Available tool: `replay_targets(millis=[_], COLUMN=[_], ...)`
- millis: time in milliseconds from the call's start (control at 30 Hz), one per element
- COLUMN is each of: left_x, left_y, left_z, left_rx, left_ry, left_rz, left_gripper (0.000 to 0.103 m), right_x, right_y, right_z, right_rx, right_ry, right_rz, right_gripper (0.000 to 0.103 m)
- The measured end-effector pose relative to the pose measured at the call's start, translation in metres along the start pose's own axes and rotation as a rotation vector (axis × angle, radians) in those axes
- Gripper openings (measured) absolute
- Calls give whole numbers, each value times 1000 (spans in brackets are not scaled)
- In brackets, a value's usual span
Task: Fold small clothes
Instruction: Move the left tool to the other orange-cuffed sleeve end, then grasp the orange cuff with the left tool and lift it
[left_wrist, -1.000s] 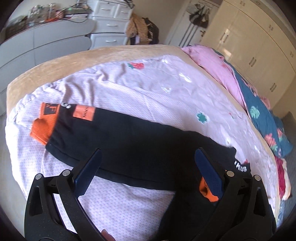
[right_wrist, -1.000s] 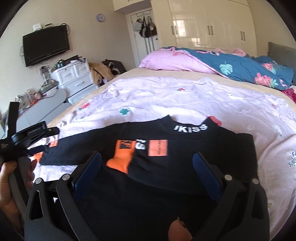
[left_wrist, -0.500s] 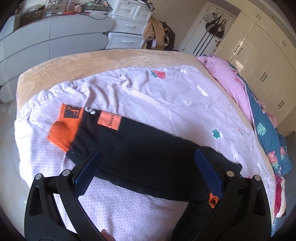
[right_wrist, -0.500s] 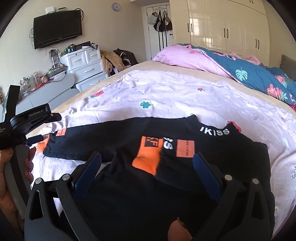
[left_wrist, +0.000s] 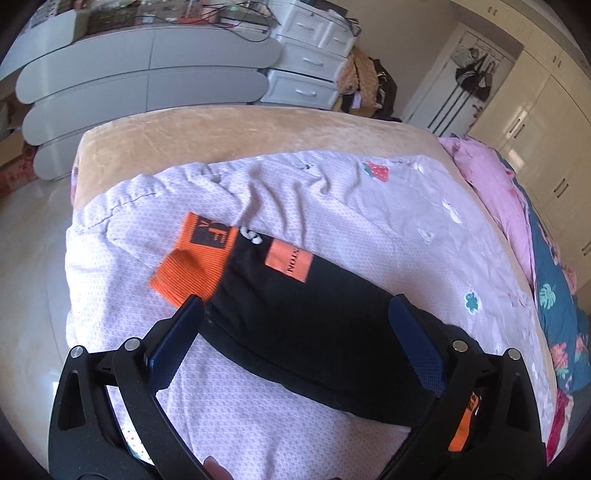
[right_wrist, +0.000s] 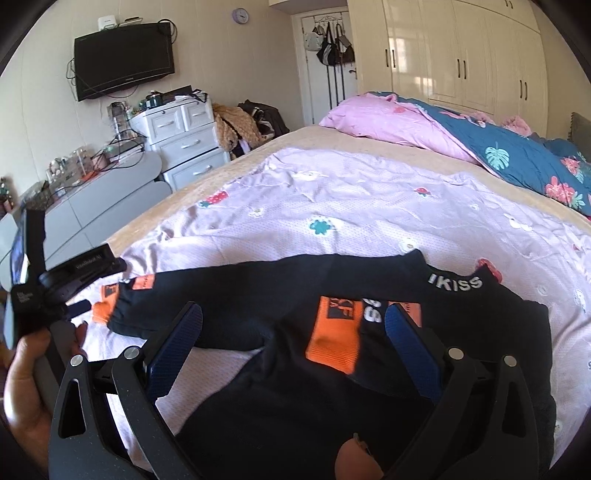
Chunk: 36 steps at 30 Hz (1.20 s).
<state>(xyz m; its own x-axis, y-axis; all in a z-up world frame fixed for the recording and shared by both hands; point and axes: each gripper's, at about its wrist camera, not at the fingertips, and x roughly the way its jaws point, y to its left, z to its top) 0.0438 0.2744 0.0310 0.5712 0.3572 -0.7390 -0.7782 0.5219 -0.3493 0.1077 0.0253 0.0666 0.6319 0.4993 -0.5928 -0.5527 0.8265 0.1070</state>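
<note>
A small black sweatshirt (right_wrist: 332, 369) with orange cuffs is spread on a lilac quilt (right_wrist: 351, 206) that covers the near part of a bed (left_wrist: 221, 129). In the right wrist view the collar, printed with white letters, is turned toward the far side, and one sleeve (right_wrist: 354, 325) is laid folded across the chest, its orange cuff (right_wrist: 332, 347) resting on the black body. The other sleeve (left_wrist: 303, 310) is stretched out flat to the left over the quilt, ending in an orange cuff (left_wrist: 188, 277) near the bed's edge; an orange patch (left_wrist: 289, 260) is seen on it just behind the cuff. The left tool (left_wrist: 295, 339) is held above this outstretched sleeve with its blue-padded fingers (left_wrist: 173, 347) spread wide, one near the cuff and the other further along the sleeve; nothing is gripped, and contact with the cloth cannot be confirmed. The right tool (right_wrist: 295, 339) is likewise spread wide over the body of the sweatshirt, the folded cuff being framed between its fingers (right_wrist: 173, 347), and nothing is clamped. At the left edge of the right wrist view the left tool's housing is seen held in a hand (right_wrist: 26, 387). A pink and blue floral duvet (right_wrist: 480, 147) is piled at the far end of the bed, and white drawers (right_wrist: 184, 140) are set against the wall beyond.
</note>
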Motion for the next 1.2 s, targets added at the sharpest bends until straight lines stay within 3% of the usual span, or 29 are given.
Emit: replay_targets(millis=[167, 367, 700, 867, 900, 933, 967, 1033, 1100, 1200], left_x=[13, 24, 66, 68, 68, 67, 66, 63, 56, 53], left_y=[14, 29, 37, 41, 42, 44, 46, 51, 50, 44], left_z=[1, 2, -5, 8, 11, 12, 14, 17, 21, 22], left_rx=[-68, -119, -106, -91, -96, -99, -100, -110, -101, -82], left_ry=[50, 70, 217, 137, 132, 125, 119, 100, 68, 62], left_rz=[-25, 16, 62, 11, 2, -2, 0, -3, -16, -56], left_gripper=[94, 94, 94, 92, 83, 65, 55, 25, 13, 10], right_x=[8, 24, 42, 31, 29, 26, 22, 16, 13, 10], right_y=[7, 17, 28, 14, 11, 7, 2, -10, -21, -34], right_z=[6, 7, -5, -12, -13, -14, -16, -19, -22, -30], right_rx=[-33, -46, -90, -75, -71, -67, -59, -31, 2, 46], right_ry=[8, 43, 108, 116, 117, 115, 109, 101, 105, 104], right_rz=[28, 58, 70, 60, 56, 52, 45, 31, 4, -13], right_gripper=[99, 98, 98, 98, 98, 98, 98, 98, 98, 98])
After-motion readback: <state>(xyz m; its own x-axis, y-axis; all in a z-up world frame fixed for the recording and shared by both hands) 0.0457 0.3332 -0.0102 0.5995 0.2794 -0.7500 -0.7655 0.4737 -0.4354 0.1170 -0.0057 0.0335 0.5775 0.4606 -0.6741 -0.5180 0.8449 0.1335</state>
